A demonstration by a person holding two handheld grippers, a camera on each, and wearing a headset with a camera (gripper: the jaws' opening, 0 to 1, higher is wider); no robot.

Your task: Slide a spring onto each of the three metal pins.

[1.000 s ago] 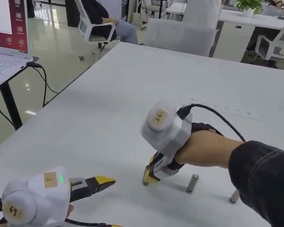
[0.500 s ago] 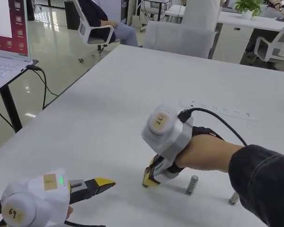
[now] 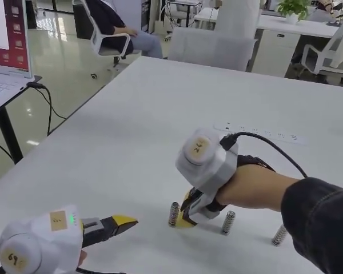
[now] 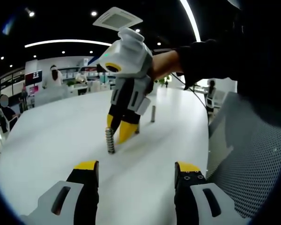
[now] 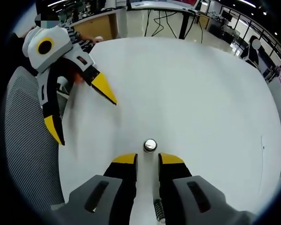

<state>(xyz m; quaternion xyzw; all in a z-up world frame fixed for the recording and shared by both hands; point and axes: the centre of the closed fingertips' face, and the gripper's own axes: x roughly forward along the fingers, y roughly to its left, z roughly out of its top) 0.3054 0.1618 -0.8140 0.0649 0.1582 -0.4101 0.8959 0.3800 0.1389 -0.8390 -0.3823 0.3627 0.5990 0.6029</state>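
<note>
Right gripper view looks along the right hand-held gripper, whose jaws stand a narrow gap apart with nothing between them. The capped top of a metal pin sits just ahead of the tips. In the head view that pin carries a spring and stands upright on the tabletop, just beside the jaw tips. Two more sprung pins stand further right, so the task looks almost done.

What remains seems to be letting go cleanly: draw straight back along the jaw line, with no sideways sweep, so the tips do not tip the pin, and check that the coil has dropped fully.

The left hand-held gripper hangs wide open and empty, well apart from the pins. The right one's cable trails over the tabletop behind the hand, and the middle pin stands close under the wrist, the likeliest thing to get knocked.
</note>
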